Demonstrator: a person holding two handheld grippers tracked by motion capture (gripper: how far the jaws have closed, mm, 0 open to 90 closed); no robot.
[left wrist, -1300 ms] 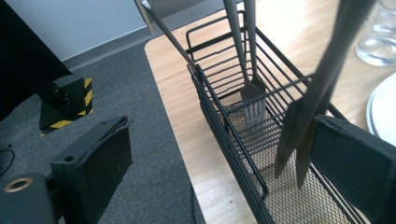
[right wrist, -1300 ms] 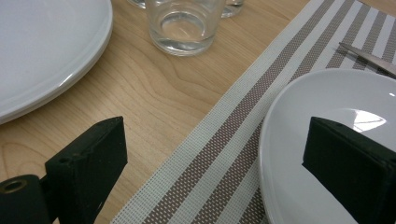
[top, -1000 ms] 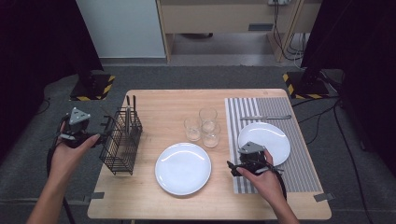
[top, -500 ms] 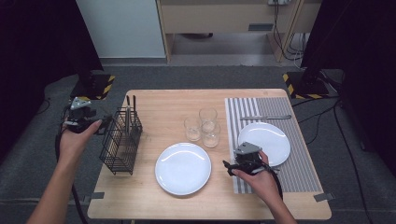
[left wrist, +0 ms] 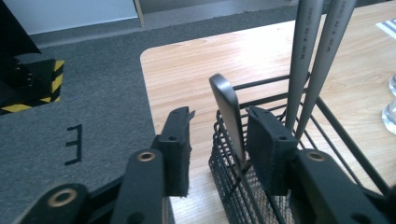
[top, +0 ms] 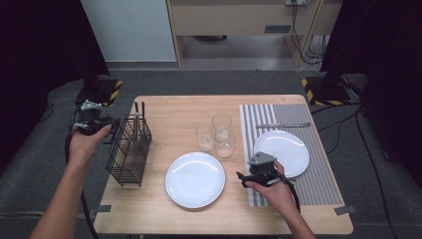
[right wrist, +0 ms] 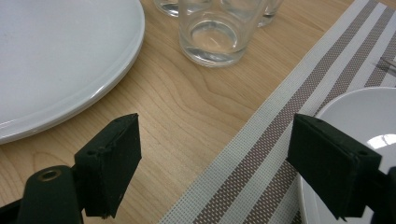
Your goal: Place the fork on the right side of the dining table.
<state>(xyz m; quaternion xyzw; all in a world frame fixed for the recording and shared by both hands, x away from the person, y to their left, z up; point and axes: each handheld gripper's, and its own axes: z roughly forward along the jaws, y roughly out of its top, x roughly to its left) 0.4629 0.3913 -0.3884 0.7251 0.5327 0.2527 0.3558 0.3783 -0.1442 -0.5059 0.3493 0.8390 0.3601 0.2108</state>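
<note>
The table is pale, matt wood with visible grain. The plates are glossy white, the glasses clear. The placemat is woven and striped; the basket is black wire.

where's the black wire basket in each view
High view: black wire basket stands at the table's left edge, by the left gripper.
Left gripper view: its rim sits bottom centre, with one jaw inside and one outside.
Right gripper view: not in it.
Shared landmark: the grey utensil handles standing in the basket.
</note>
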